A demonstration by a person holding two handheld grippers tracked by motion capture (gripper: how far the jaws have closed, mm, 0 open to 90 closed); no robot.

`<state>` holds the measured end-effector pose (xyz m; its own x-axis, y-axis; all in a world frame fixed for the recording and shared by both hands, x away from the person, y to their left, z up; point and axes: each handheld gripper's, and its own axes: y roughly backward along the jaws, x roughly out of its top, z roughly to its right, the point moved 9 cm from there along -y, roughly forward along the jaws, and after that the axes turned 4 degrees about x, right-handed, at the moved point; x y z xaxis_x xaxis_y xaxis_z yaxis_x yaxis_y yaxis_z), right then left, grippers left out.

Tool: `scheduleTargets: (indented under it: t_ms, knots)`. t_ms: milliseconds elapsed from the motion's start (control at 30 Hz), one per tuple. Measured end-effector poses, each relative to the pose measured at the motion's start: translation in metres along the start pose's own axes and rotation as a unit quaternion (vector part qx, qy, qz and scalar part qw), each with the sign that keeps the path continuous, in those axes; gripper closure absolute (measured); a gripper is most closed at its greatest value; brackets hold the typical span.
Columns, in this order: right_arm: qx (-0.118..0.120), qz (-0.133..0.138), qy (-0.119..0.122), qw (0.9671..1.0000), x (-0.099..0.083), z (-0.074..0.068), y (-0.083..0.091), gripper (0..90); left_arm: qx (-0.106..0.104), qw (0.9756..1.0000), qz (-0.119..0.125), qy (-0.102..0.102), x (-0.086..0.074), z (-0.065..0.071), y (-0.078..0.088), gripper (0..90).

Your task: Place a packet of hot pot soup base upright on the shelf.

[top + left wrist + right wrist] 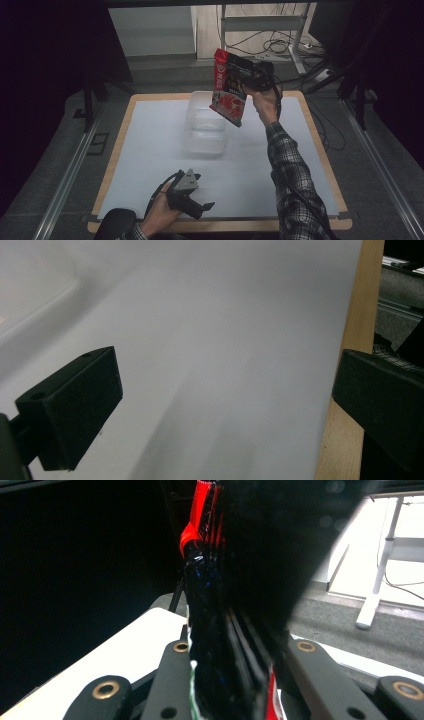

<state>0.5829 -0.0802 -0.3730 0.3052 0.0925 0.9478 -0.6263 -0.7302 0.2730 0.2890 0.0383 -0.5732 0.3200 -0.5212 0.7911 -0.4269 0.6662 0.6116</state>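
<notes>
Right claw [248,80]: raised above the far side of the worktop, clamped on a pouch; in the right gripper view the two black jaws press in on the pouch from both sides.
Pouch [229,88]: red and black printed packet, held up in the air, hanging tilted with its lower end over the far right corner of the box; seen edge-on in the right gripper view [215,605], with a red top edge and a dark body.
Right hand [264,102]: wrapped around the gripper handle, with a plaid sleeve [292,180] running down to the bottom of the high view.
Left claw [206,206]: low at the near edge of the worktop, jaws spread wide apart with nothing between them; in the left gripper view [220,410] the bare white sheet shows in the gap.
Left hand [160,210]: grips its gripper from below, near the front edge.
Box [204,131]: clear plastic, open-topped, standing on the white sheet towards the far middle, well apart from the left claw.
Worktop [320,150]: wooden board with a pale rim, covered by a white sheet [150,145]; the wooden edge shows at the right of the left gripper view [350,365].
Background: cables [280,47] lie on the floor beyond the worktop, beside a white metal frame [300,35].
</notes>
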Motion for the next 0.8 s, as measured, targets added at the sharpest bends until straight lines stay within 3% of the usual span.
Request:
scheduleTargets:
  t_ms: [400,800]
  knots:
    - [0.008,-0.001,0.012,0.9999,-0.002,0.002,-0.049,76.0,0.001,1.0000,0.005,0.002,0.001,-0.001,0.001,0.0]
    - [0.011,0.011,0.030,0.9994,-0.010,0.001,-0.078,76.0,-0.001,1.0000,0.000,-0.005,0.000,0.002,-0.001,0.0]
